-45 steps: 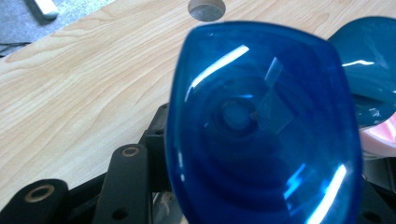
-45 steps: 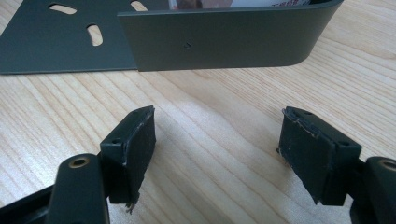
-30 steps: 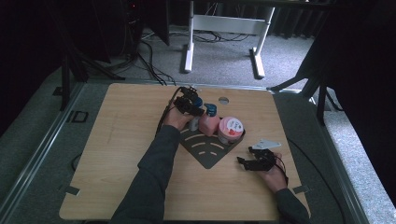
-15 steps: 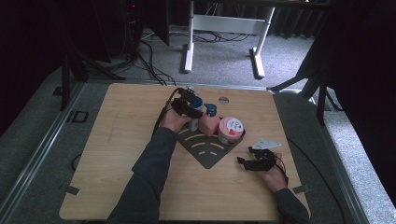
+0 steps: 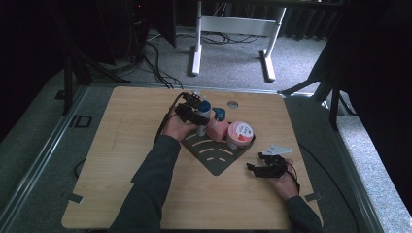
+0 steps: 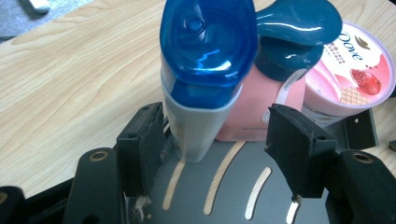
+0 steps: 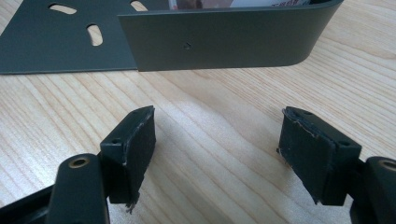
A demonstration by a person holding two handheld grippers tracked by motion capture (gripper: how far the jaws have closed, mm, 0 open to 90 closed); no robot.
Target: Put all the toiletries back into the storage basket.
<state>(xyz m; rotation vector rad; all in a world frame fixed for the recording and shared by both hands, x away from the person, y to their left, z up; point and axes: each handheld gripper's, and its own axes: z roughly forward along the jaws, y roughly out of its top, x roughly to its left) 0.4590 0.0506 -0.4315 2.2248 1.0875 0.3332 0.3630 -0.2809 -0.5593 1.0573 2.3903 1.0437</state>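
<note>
A white bottle with a blue cap (image 5: 203, 115) (image 6: 196, 121) stands on the dark grey slotted tray (image 5: 214, 156) (image 6: 187, 200). Beside it stand a pink bottle with a dark teal cap (image 5: 217, 130) (image 6: 247, 116) and a pink Dove tub (image 5: 239, 135) (image 6: 350, 70). My left gripper (image 5: 193, 112) (image 6: 212, 130) is at the white bottle; its jaws have just been opening. The bottle stands between the pads, with a gap at the right pad. My right gripper (image 5: 262, 168) (image 7: 217, 126) rests open over bare wood just off the tray wall (image 7: 224, 42), nothing between its pads.
The wooden table (image 5: 121, 145) has a round hole (image 5: 232, 104) behind the bottles. Carpeted floor, cables and a white desk frame (image 5: 233, 29) lie beyond the far edge. Bare wood stretches left of and in front of the tray.
The left gripper's jaws have spread apart off the white bottle, and the hand has drawn back a little toward the person. The right hand has stayed put.
</note>
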